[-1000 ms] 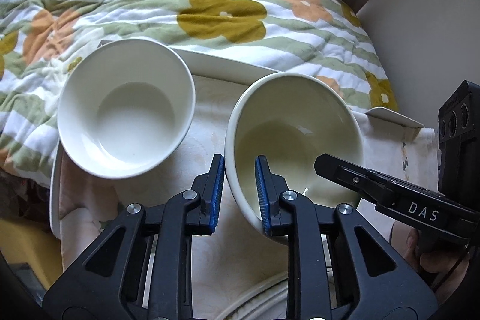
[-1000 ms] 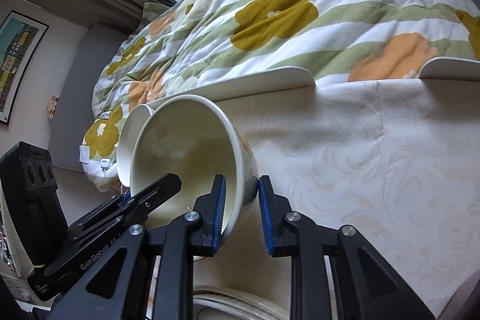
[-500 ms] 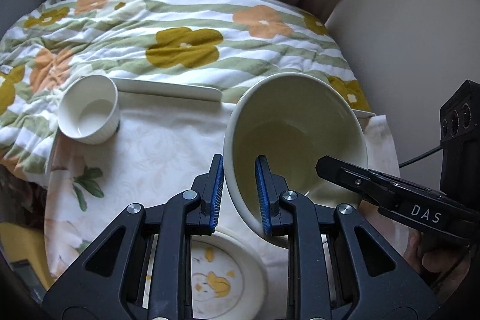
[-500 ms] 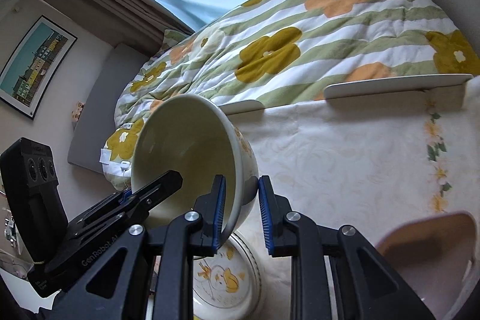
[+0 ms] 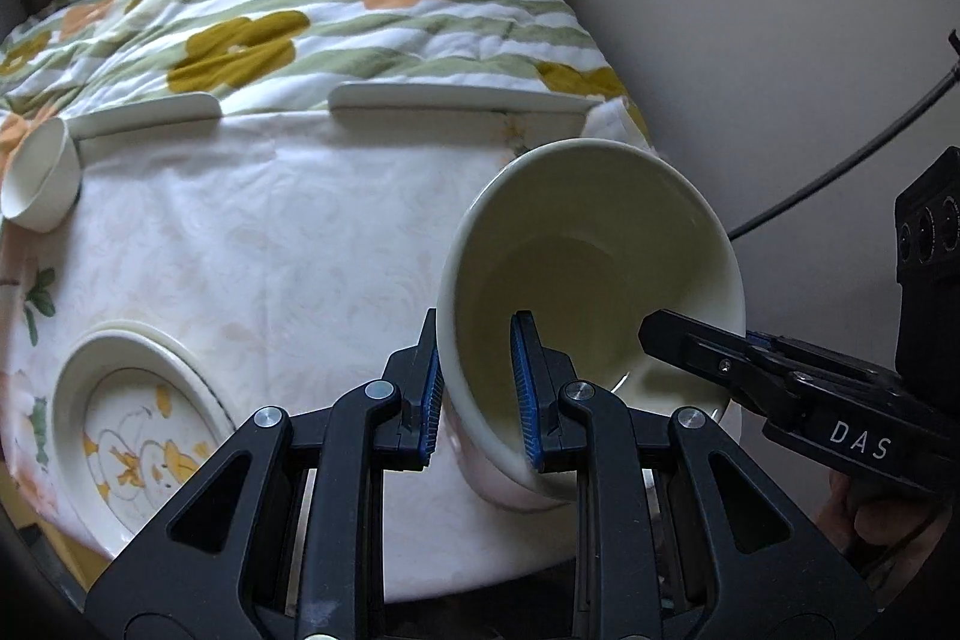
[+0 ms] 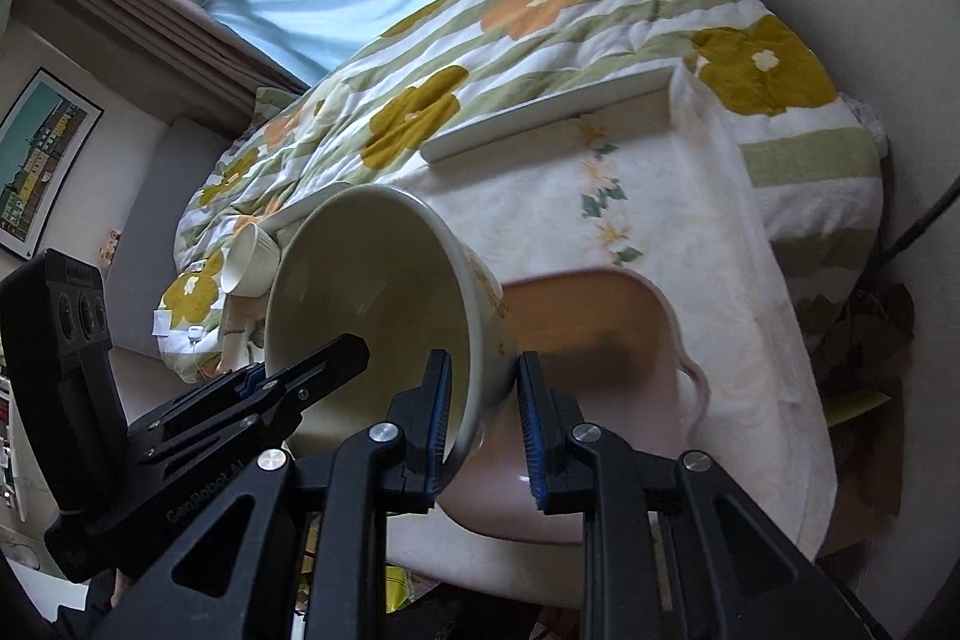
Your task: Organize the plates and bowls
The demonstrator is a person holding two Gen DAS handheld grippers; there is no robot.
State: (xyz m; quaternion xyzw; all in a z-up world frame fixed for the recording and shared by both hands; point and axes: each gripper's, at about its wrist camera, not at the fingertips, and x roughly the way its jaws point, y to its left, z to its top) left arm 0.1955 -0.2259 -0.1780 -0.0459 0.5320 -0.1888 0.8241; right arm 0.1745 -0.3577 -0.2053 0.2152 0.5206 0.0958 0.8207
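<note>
Small cup point(image 5: 39, 181), duck plate point(image 5: 141, 436) left; pink basin point(image 6: 594, 340) under cream bowl point(image 5: 591, 280).

My cream bowl point(image 5: 591, 280) hides the table's right side behind it. The duck-patterned plate point(image 5: 135, 427) is partly hidden by my left gripper point(image 5: 477, 394). A pinkish basin point(image 6: 600, 340) looks motion-blurred, its near part hidden behind my right gripper point(image 6: 483, 424). The small white cup point(image 5: 39, 184) is cut off at the frame's left edge.
</note>
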